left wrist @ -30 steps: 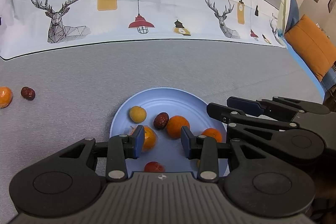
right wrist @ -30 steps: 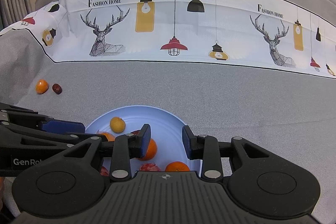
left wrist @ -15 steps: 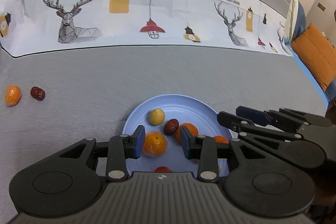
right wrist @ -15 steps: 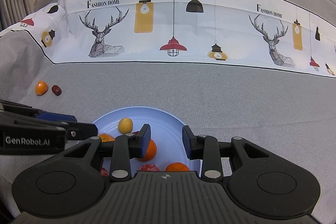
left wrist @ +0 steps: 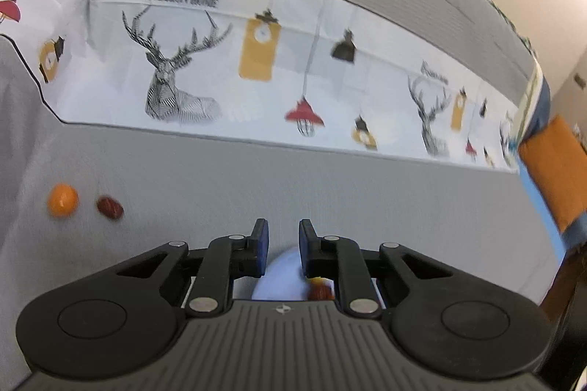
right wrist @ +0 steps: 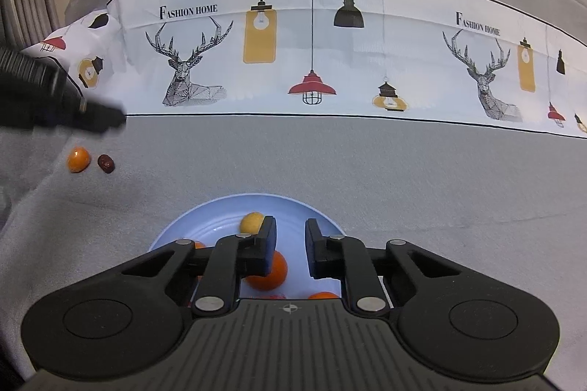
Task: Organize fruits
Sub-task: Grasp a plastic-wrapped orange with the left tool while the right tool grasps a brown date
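Note:
A light blue plate (right wrist: 205,229) holds several fruits: a yellow one (right wrist: 250,221), an orange (right wrist: 269,275) and others half hidden by my right gripper (right wrist: 290,238), which is open and empty above the plate. In the left wrist view only a sliver of the plate (left wrist: 280,275) and a red date (left wrist: 320,292) show behind my left gripper (left wrist: 282,244), open and empty. A small orange (left wrist: 63,199) and a red date (left wrist: 109,207) lie on the grey cloth far left; they also show in the right wrist view, the orange (right wrist: 78,160) left of the date (right wrist: 106,163).
A white printed band with deer and lamps (right wrist: 312,61) runs across the grey cloth behind. The left gripper's body (right wrist: 44,90) reaches in at the right wrist view's left edge. An orange cushion (left wrist: 550,171) lies at the far right.
My left gripper has swung left and lifted away from the plate, bringing the loose orange and date nearer its centre. The right gripper has barely moved.

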A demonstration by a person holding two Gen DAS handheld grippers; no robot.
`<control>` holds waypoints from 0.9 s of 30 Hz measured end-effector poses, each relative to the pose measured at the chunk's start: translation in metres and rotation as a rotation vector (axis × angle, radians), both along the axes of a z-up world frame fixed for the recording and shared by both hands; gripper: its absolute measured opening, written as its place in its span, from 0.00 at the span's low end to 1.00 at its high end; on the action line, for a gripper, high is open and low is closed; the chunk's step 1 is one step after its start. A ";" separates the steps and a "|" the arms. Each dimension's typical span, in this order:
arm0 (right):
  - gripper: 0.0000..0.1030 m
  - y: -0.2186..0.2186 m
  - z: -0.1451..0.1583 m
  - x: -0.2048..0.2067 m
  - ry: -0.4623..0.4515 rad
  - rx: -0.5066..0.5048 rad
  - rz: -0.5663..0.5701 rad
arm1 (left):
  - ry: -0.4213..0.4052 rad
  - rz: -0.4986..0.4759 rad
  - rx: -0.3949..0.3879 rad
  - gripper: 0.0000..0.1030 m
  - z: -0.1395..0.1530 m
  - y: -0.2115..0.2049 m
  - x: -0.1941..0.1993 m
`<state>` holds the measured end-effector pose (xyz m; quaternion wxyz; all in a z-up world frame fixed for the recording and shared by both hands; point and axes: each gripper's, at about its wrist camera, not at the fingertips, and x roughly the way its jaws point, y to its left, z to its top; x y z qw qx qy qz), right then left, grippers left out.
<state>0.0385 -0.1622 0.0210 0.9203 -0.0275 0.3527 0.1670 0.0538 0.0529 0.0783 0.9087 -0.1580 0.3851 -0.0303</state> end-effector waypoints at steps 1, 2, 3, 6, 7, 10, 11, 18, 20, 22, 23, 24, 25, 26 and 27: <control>0.17 0.001 0.000 0.000 0.003 0.001 0.001 | -0.001 0.014 0.007 0.19 0.003 0.009 0.010; 0.17 0.002 -0.001 0.000 0.008 0.003 0.001 | -0.004 0.025 0.016 0.20 0.003 0.017 0.016; 0.17 0.003 -0.002 0.001 0.012 0.006 0.001 | -0.007 0.041 0.028 0.20 0.001 0.028 0.024; 0.17 0.010 -0.002 0.000 0.017 0.011 0.013 | 0.009 0.098 0.033 0.21 -0.022 0.064 0.031; 0.17 0.013 -0.002 -0.001 0.016 0.010 0.020 | 0.075 0.131 0.026 0.21 -0.031 0.076 0.035; 0.18 0.022 0.003 -0.002 0.020 0.043 0.053 | 0.080 0.266 -0.112 0.42 -0.035 0.118 0.037; 0.18 0.026 0.005 -0.002 0.013 0.054 0.068 | 0.084 0.307 -0.134 0.50 -0.036 0.128 0.038; 0.18 0.058 0.001 0.002 0.052 0.104 0.116 | 0.230 0.571 -0.217 0.56 -0.065 0.186 0.040; 0.18 0.073 -0.002 0.002 0.062 0.104 0.152 | 0.246 0.592 -0.237 0.58 -0.070 0.191 0.039; 0.18 0.085 -0.003 0.002 0.062 0.103 0.185 | 0.266 0.607 -0.235 0.58 -0.075 0.196 0.042; 0.18 0.091 -0.003 0.001 0.062 0.102 0.201 | 0.277 0.618 -0.233 0.58 -0.078 0.199 0.044; 0.18 0.095 -0.003 0.001 0.063 0.104 0.210 | 0.285 0.632 -0.235 0.58 -0.081 0.202 0.045; 0.18 0.099 -0.003 0.002 0.065 0.107 0.218 | 0.289 0.640 -0.240 0.58 -0.084 0.204 0.046; 0.18 0.102 -0.003 0.002 0.064 0.109 0.221 | 0.293 0.641 -0.243 0.58 -0.087 0.206 0.047; 0.18 0.105 -0.004 0.003 0.063 0.107 0.221 | 0.300 0.638 -0.239 0.58 -0.090 0.205 0.050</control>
